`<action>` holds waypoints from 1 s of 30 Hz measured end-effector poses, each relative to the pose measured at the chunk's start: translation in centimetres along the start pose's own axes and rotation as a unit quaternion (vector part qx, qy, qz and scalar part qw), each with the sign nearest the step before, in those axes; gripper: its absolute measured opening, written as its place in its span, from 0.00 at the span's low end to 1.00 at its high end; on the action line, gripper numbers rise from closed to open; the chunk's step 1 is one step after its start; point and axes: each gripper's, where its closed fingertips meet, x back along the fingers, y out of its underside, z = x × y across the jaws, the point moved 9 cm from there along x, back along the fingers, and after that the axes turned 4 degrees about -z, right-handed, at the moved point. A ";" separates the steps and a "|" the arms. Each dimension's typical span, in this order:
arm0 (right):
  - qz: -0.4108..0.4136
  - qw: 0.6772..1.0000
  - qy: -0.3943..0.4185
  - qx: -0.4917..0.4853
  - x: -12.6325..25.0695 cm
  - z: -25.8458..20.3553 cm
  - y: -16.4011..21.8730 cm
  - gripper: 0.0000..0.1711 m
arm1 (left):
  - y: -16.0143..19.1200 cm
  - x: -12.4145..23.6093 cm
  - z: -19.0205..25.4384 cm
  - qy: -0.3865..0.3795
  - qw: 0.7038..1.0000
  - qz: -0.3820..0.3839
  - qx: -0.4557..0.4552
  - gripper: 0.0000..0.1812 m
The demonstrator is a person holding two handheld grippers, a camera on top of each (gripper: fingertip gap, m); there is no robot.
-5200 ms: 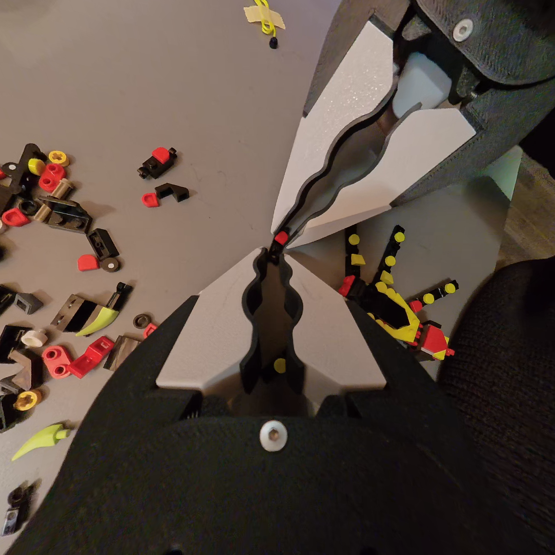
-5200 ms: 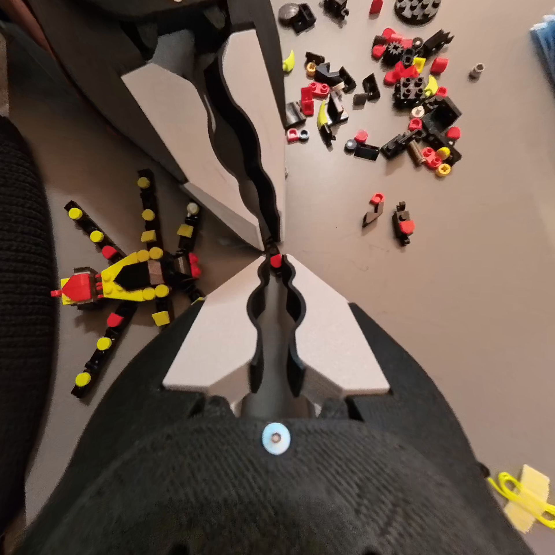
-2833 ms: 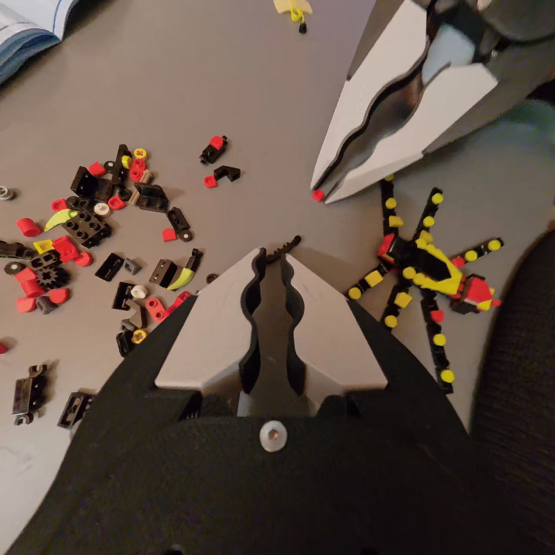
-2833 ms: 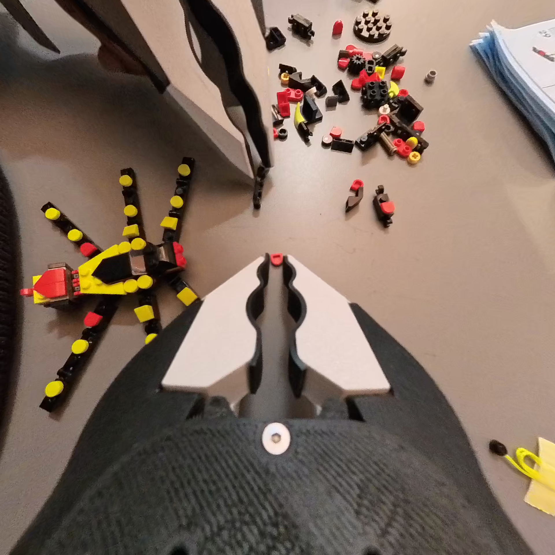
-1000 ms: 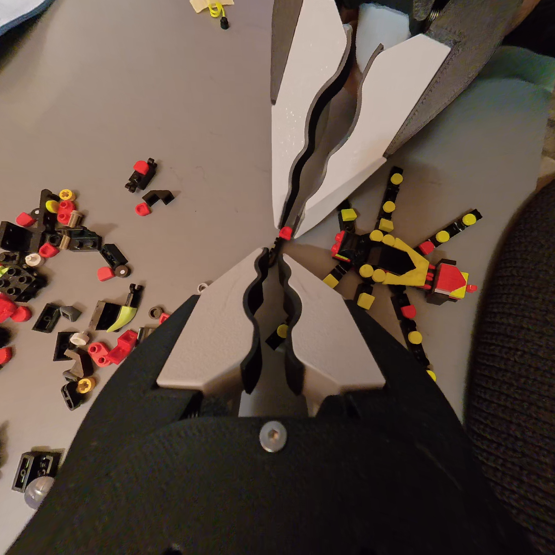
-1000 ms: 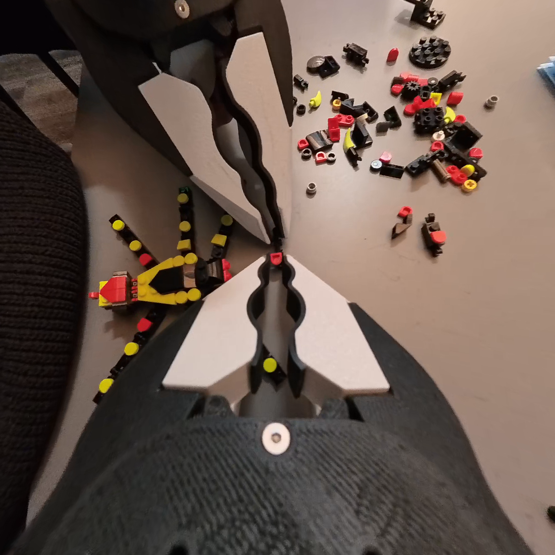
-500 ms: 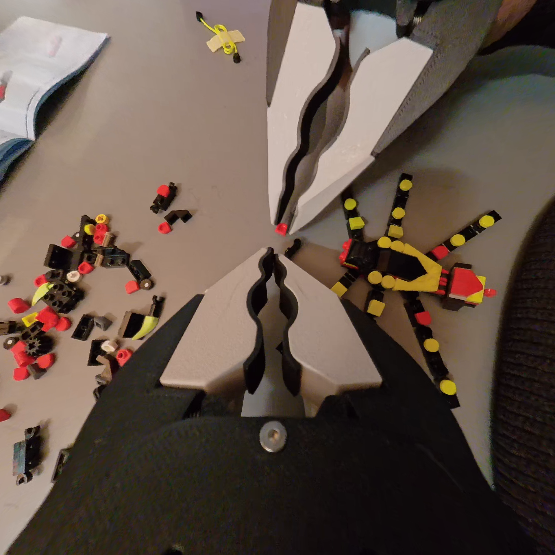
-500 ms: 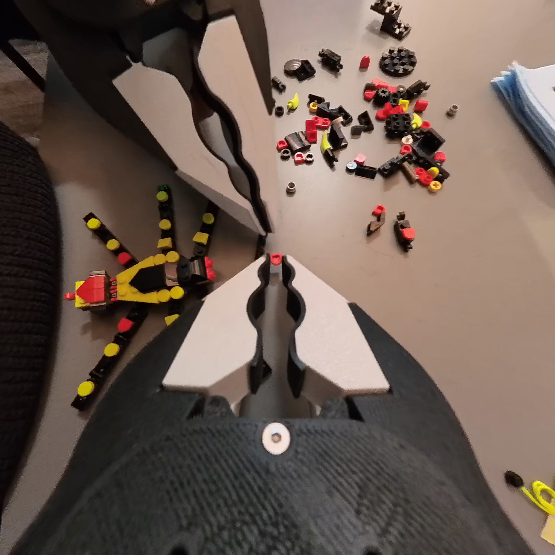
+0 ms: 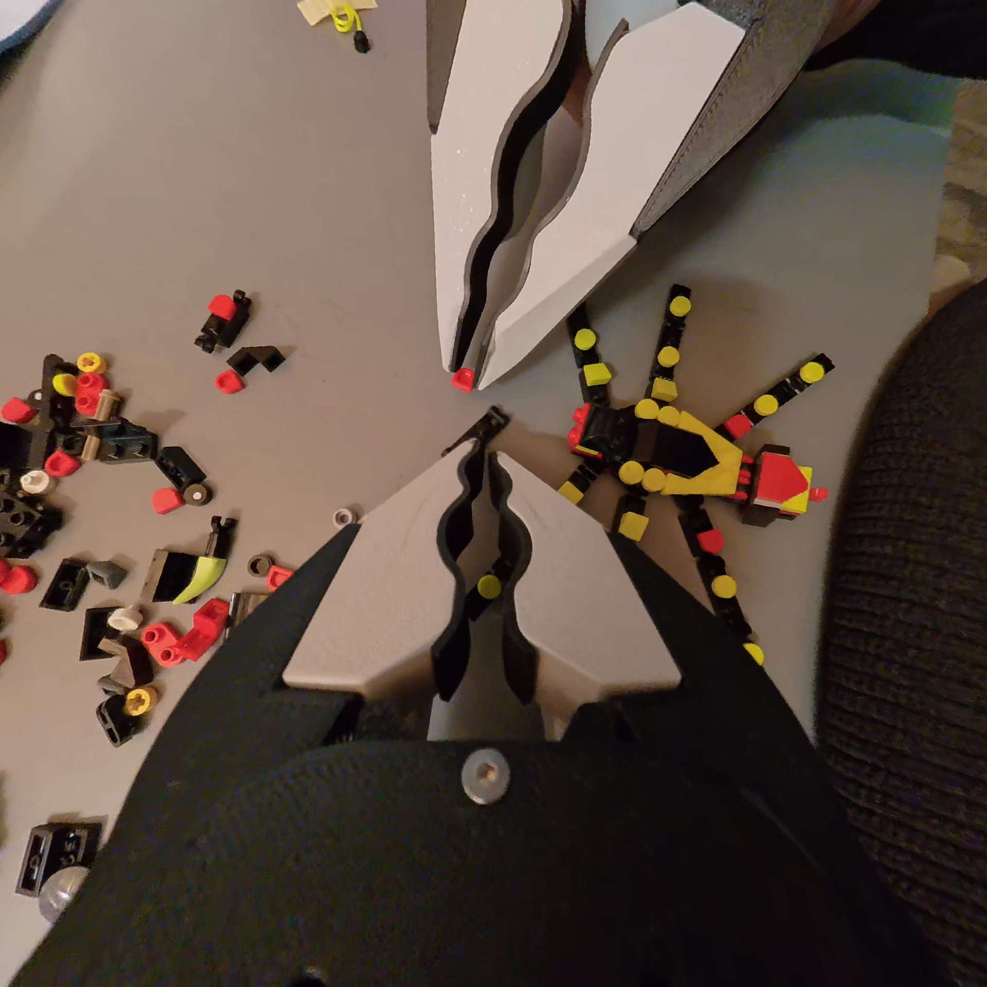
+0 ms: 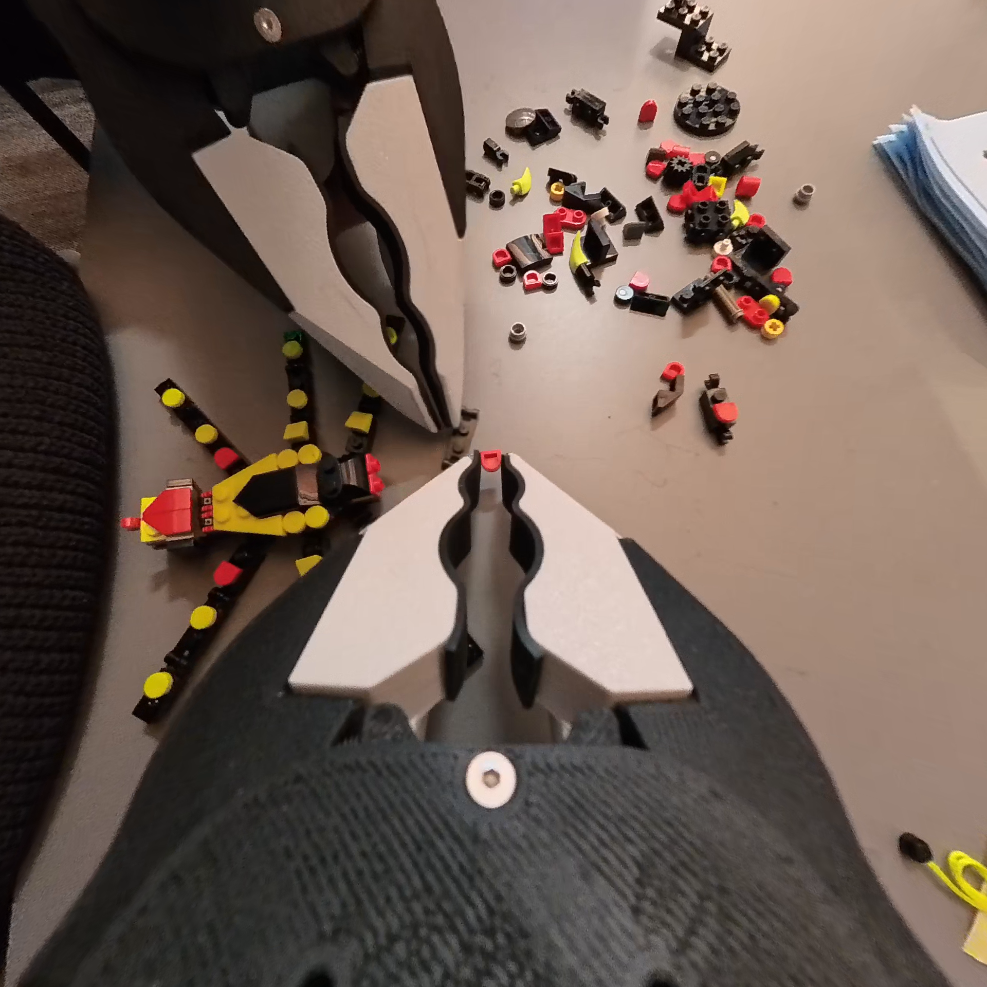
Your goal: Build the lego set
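Spider model (image 9: 673, 454) largely assembled, flat on desk (image 9: 267, 160) beside both grippers. Black leg strip (image 9: 483, 585) pinched in closed left gripper (image 9: 485, 454), off the desk. Small red piece (image 10: 490, 460) nipped at closed right gripper (image 10: 490, 458) tips, not yet joined. Many loose pieces (image 10: 694, 224) left unused farther out.

The right tongs (image 10: 490, 460) with the red piece (image 10: 490, 459) have separated from the black strip (image 9: 483, 432) in the left tongs (image 9: 485, 454).

Dim warm indoor light, soft shadows on table (image 9: 267, 160), fisheye bend at edges, foreground slightly blurred
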 end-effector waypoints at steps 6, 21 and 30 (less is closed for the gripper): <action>0.002 1.000 0.002 0.000 0.1 0.1 0.0 0.03 | -0.2 0.2 -0.4 -0.006 1.000 0.016 0.013 0.02; 0.007 1.000 0.008 -0.008 0.6 0.6 0.1 0.03 | -0.8 -1.0 -0.4 -0.021 1.000 0.001 0.020 0.07; 0.003 1.000 0.011 -0.007 0.5 0.6 0.2 0.03 | -0.5 -0.1 -0.4 -0.003 1.000 0.014 0.027 0.06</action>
